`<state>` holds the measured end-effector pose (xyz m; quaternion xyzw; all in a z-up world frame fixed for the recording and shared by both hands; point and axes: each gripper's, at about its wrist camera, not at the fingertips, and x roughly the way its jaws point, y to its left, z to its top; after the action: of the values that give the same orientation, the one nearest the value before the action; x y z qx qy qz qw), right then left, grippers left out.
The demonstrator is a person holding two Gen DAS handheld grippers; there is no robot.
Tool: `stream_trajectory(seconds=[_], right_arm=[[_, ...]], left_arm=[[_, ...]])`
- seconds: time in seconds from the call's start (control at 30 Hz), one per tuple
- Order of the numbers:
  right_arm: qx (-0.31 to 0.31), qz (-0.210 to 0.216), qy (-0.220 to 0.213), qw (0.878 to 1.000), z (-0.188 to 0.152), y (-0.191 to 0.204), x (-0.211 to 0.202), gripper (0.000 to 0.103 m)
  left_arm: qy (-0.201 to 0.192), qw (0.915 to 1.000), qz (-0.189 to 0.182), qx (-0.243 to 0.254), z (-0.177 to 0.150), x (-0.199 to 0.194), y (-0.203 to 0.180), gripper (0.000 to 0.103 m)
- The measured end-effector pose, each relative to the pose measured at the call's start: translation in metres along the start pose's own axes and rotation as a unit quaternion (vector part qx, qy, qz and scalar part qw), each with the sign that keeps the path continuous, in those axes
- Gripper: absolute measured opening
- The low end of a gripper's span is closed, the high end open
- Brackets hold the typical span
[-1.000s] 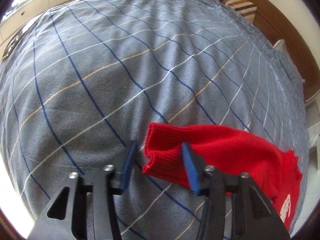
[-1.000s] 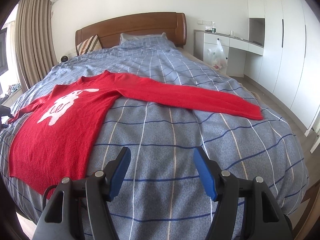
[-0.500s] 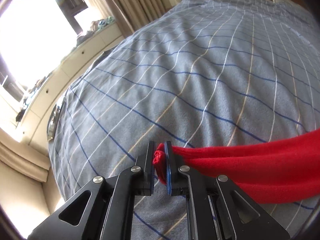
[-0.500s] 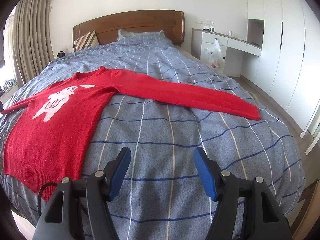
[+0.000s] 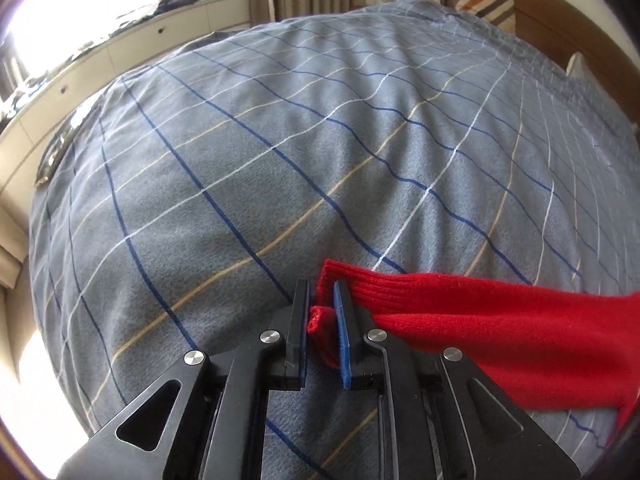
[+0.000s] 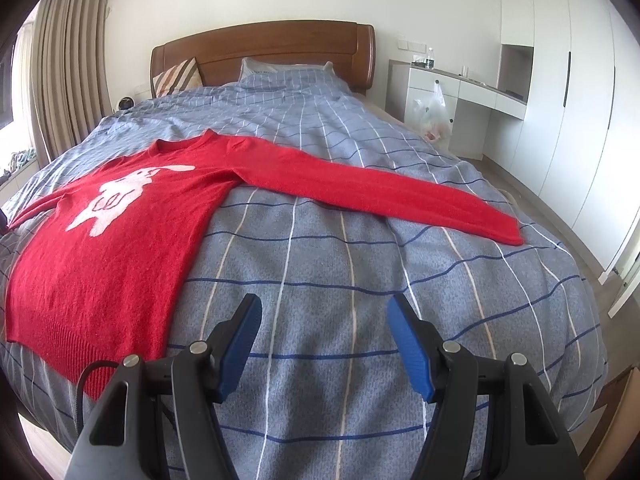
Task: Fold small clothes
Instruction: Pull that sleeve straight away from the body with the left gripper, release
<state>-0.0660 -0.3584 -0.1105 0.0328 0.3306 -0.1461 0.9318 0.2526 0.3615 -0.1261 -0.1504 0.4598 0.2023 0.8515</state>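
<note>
My left gripper (image 5: pixel 321 300) is pinching the red sweater's cuff (image 5: pixel 326 322), jaws just easing apart; my right gripper (image 6: pixel 324 320) is gaping wide over the checked duvet (image 6: pixel 340 272).

The sweater (image 6: pixel 120 256) is bright red with a white animal figure (image 6: pixel 124 196) on its chest. The bedcover (image 6: pixel 340 280) is grey-blue, crossed by a check of dark blue, white and tan lines. The headboard (image 6: pixel 264 46) is reddish-brown wood. A cushion (image 6: pixel 176 76) has brown, cream and dark stripes. The curtains (image 6: pixel 60 80) are beige, the wardrobe (image 6: pixel 568 92) white. Each tool (image 6: pixel 324 340) is black with blue pads (image 6: pixel 408 344).
</note>
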Motion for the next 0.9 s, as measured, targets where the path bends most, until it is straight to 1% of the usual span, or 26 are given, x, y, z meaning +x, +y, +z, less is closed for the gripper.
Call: stream_trajectory(seconds=[0.03,0.07,0.1,0.13,0.17,0.23,0.33,0.4,0.5,0.63,0.7,0.77,0.83,0.9], right_arm=[[0.001,0.002,-0.001,1.0,0.0,0.0,-0.001,0.065],[0.004,0.003,-0.003,1.0,0.0,-0.001,-0.001,0.065],[0.006,0.005,-0.005,1.0,0.0,-0.003,-0.003,0.065],[0.01,0.006,-0.008,1.0,0.0,-0.004,-0.005,0.066],[0.015,0.007,-0.011,1.0,0.0,-0.006,-0.007,0.067],[0.025,0.007,-0.02,0.999,0.0,-0.01,-0.011,0.072],[0.038,0.008,-0.029,0.999,0.002,-0.014,-0.014,0.072],[0.041,0.011,-0.033,0.999,0.003,-0.016,-0.015,0.073],[0.04,0.015,-0.036,0.998,0.004,-0.015,-0.015,0.073],[0.033,0.021,-0.038,0.998,0.004,-0.013,-0.014,0.074],[0.03,0.022,-0.038,0.999,0.004,-0.012,-0.014,0.074],[0.031,0.022,-0.04,0.999,0.003,-0.012,-0.015,0.074],[0.034,0.02,-0.04,0.998,0.003,-0.014,-0.016,0.074],[0.04,0.019,-0.041,0.998,0.003,-0.016,-0.016,0.075]], left_arm=[[0.002,0.9997,-0.015,-0.02,-0.002,-0.004,0.005,0.024],[0.002,0.9991,-0.023,-0.037,-0.004,-0.009,0.011,0.04],[0.0,0.9983,-0.027,-0.052,-0.006,-0.016,0.016,0.05],[-0.008,0.9976,-0.029,-0.062,-0.009,-0.025,0.021,0.071],[-0.02,0.9971,-0.03,-0.067,-0.015,-0.037,0.024,0.082],[-0.04,0.9965,-0.04,-0.061,-0.028,-0.06,0.026,0.083],[-0.048,0.9963,-0.063,-0.031,-0.055,-0.09,0.019,0.084],[-0.049,0.9952,-0.085,-0.004,-0.076,-0.108,0.008,0.086],[-0.041,0.9913,-0.116,0.046,-0.105,-0.122,-0.025,0.088],[-0.021,0.9824,-0.15,0.109,-0.134,-0.123,-0.08,0.088],[-0.024,0.9796,-0.147,0.135,-0.142,-0.117,-0.107,0.088],[-0.029,0.9777,-0.148,0.146,-0.145,-0.113,-0.131,0.088],[-0.035,0.9764,-0.155,0.146,-0.144,-0.106,-0.148,0.088],[-0.045,0.9748,-0.148,0.16,-0.144,-0.097,-0.163,0.093]])
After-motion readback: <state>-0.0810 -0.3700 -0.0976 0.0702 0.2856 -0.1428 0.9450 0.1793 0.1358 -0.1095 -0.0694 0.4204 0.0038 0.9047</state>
